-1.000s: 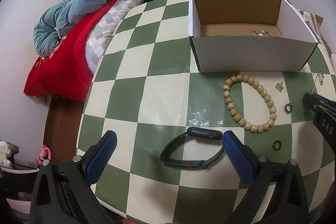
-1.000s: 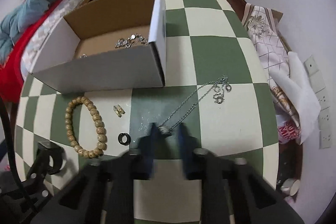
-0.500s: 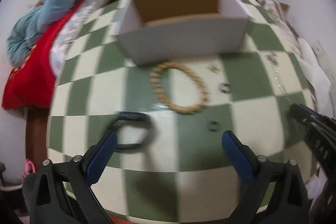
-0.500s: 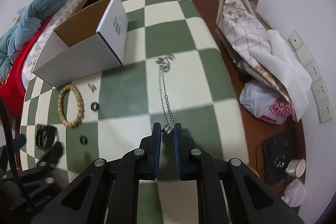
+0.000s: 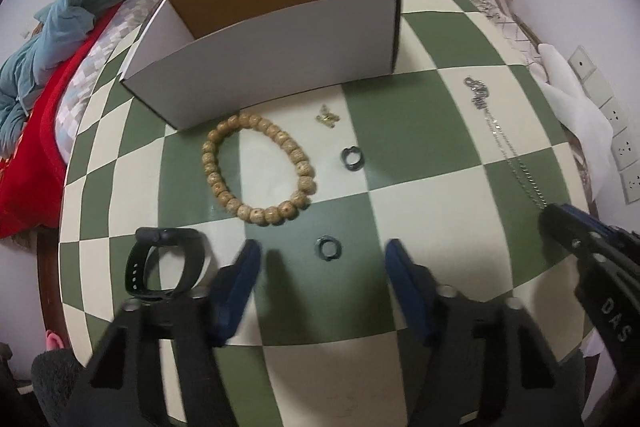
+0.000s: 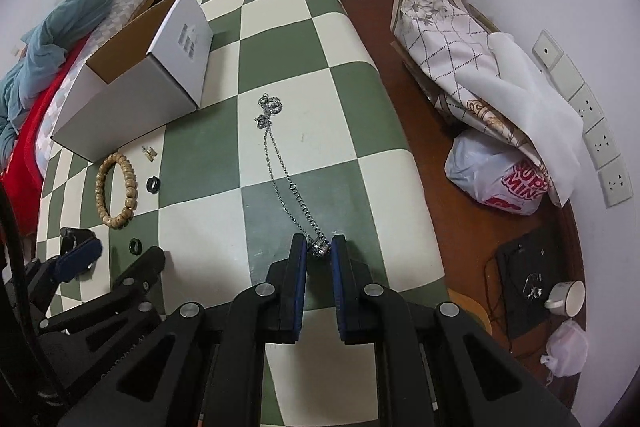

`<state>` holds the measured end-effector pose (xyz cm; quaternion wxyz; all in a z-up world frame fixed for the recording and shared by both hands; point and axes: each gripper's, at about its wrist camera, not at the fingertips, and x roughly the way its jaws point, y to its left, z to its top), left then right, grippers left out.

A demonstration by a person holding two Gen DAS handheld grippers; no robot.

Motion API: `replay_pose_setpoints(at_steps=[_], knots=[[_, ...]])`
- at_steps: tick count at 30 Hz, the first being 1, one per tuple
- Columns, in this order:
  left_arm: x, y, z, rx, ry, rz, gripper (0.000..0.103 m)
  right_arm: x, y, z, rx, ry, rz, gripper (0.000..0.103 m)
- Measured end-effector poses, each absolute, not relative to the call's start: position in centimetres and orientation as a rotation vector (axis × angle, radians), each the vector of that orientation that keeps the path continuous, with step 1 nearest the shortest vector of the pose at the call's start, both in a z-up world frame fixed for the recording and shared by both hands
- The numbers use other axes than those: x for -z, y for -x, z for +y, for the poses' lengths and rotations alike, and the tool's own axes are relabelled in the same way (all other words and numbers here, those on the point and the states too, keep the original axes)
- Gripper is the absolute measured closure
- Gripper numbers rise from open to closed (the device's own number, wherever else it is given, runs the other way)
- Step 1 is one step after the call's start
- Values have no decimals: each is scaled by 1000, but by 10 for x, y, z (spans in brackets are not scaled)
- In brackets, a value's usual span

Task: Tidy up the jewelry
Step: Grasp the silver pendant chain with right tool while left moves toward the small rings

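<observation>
My left gripper [image 5: 324, 263] hovers low over the checkered table [image 5: 420, 155]. Its jaws are closing, with a small black ring [image 5: 329, 248] lying between the blue pads, untouched. A second black ring [image 5: 352, 159], a wooden bead bracelet [image 5: 256, 171], a tiny gold piece [image 5: 328, 117] and a black wristband [image 5: 164, 267] lie nearby. My right gripper [image 6: 320, 247] is shut on the clasp end of a silver chain [image 6: 280, 163], which trails across the table toward the white cardboard box [image 6: 132, 99]. At the left edge of the right wrist view, the left gripper [image 6: 116, 255] straddles that ring.
The open box [image 5: 280, 39] stands at the table's far side, its inside hidden from here. A bed with a red cover and blue blanket [image 5: 60, 39] lies to the left. Folded cloth and a plastic bag [image 6: 500, 183] sit on the floor to the right, past the table edge.
My left gripper shifted right from the black wristband to the near black ring, and its jaws narrowed. My right gripper pulled the chain's end back, so the chain now lies straighter.
</observation>
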<state>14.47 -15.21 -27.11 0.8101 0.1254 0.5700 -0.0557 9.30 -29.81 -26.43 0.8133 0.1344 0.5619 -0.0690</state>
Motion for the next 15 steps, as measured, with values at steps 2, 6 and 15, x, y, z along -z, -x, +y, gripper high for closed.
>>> replay_pose_setpoints(at_steps=[2, 6, 15], knots=[[270, -145, -157, 121, -283, 1214, 67, 264, -93, -298, 149, -287, 1198, 90], [270, -148, -160, 116, -308, 1205, 85, 264, -93, -298, 147, -292, 1200, 90], [273, -151, -155, 82, -350, 1187, 99, 265, -93, -300, 151, -305, 1198, 90]])
